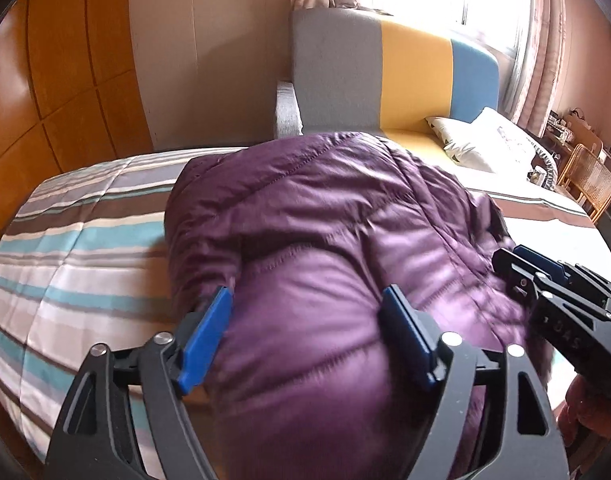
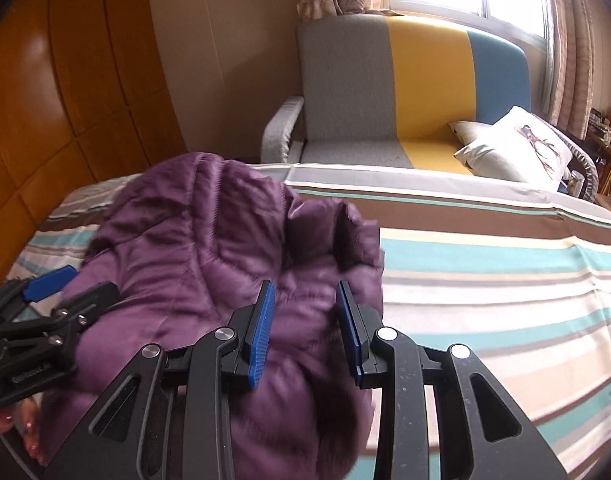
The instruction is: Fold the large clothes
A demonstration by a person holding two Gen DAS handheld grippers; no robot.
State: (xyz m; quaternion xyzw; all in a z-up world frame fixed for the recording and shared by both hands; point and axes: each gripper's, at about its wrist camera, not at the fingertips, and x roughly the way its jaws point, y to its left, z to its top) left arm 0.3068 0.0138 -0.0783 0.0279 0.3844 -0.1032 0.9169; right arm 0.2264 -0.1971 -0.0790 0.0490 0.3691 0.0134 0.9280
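A puffy purple quilted jacket (image 1: 317,216) lies bunched on the striped bed (image 1: 77,240). My left gripper (image 1: 308,290) stands wide open around a thick roll of the jacket's near edge, which bulges between the blue pads (image 1: 207,336). In the right wrist view the left gripper (image 2: 89,280) shows at the far left, its outer pad clear of the fabric. My right gripper (image 2: 304,284) is shut on a bunched fold of the jacket (image 2: 193,240) at its right side. It also appears in the left wrist view, the right gripper (image 1: 509,258) resting against the jacket's right edge.
The striped bedcover (image 2: 497,280) spreads bare to the right of the jacket. Beyond the bed stands a grey, yellow and blue sofa (image 2: 425,80) with white pillows (image 2: 517,144). Wooden wardrobe panels (image 1: 65,60) line the left. A hand's fingers (image 2: 27,428) show at the lower left.
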